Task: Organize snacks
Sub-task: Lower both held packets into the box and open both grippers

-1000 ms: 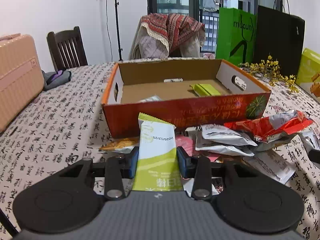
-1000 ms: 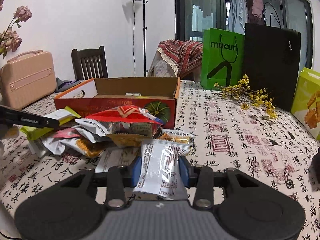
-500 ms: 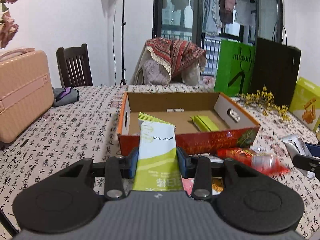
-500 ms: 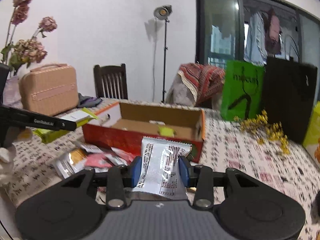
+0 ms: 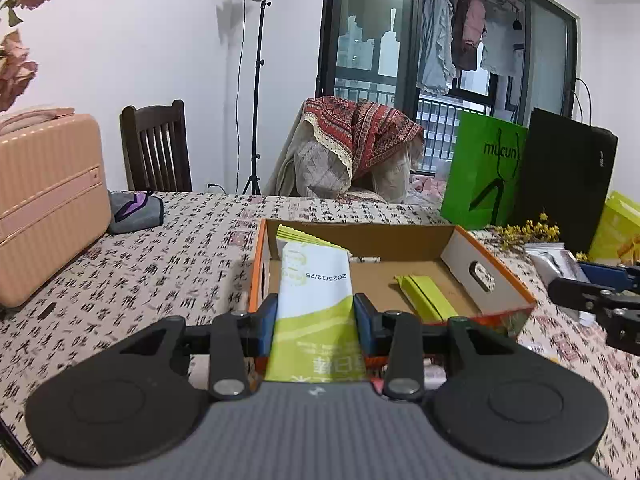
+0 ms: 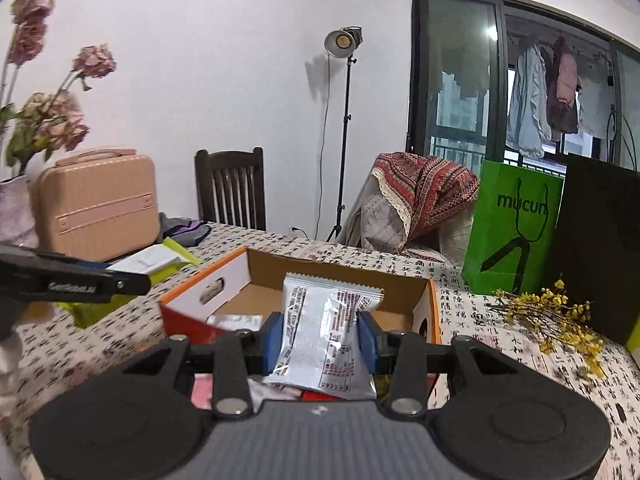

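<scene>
Left gripper (image 5: 315, 320) clamping one green-white sachet (image 5: 314, 300), right gripper (image 6: 319, 340) clamping one silver packet (image 6: 324, 336), green sachet in box (image 5: 424, 296) visible only from left view, one cardboard box (image 5: 488, 280).

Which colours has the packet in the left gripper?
White above, lime green below; clearest in the left wrist view.

You have lifted both grippers away from the snack pile. Your left gripper (image 5: 315, 318) with the green and white packet (image 5: 314, 308) is now higher and looks down into the orange cardboard box (image 5: 486, 280). Your right gripper (image 6: 320, 342) with the silver foil packet (image 6: 326, 336) has come in front of this box.
</scene>
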Action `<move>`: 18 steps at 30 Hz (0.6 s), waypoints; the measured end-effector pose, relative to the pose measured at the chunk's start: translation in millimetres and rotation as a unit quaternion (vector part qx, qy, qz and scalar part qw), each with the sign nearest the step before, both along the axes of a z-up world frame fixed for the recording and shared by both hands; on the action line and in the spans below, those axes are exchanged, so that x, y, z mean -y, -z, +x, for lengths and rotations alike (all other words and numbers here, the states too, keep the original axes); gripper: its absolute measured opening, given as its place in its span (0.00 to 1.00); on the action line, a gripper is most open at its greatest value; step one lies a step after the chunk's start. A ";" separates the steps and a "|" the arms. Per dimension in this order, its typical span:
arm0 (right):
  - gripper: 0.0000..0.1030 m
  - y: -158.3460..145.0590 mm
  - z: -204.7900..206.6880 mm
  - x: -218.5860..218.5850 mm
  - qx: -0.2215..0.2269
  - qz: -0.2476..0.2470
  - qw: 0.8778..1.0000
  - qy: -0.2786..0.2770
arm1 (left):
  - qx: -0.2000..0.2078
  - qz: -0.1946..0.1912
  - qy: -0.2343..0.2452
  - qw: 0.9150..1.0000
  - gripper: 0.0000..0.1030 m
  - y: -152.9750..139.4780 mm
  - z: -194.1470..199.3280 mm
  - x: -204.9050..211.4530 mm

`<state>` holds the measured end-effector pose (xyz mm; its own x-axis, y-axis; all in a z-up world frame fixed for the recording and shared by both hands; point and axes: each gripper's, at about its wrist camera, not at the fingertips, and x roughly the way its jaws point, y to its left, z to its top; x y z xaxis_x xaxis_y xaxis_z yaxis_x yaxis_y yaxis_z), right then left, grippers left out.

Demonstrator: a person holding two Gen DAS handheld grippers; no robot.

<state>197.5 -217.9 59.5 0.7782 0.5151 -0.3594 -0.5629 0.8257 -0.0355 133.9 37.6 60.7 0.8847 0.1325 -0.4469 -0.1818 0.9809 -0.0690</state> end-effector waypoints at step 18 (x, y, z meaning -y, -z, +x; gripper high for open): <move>0.38 26.0 127.8 -30.0 -0.053 0.018 0.998 0.008 | -0.008 -0.011 0.009 1.000 0.38 -1.2 113.3 -1.3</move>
<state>325.3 -187.9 33.6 0.7448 0.5172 -0.4216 -0.5487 0.8343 0.0540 247.2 39.0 61.9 0.8794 0.1058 -0.4641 -0.1646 0.9824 -0.0879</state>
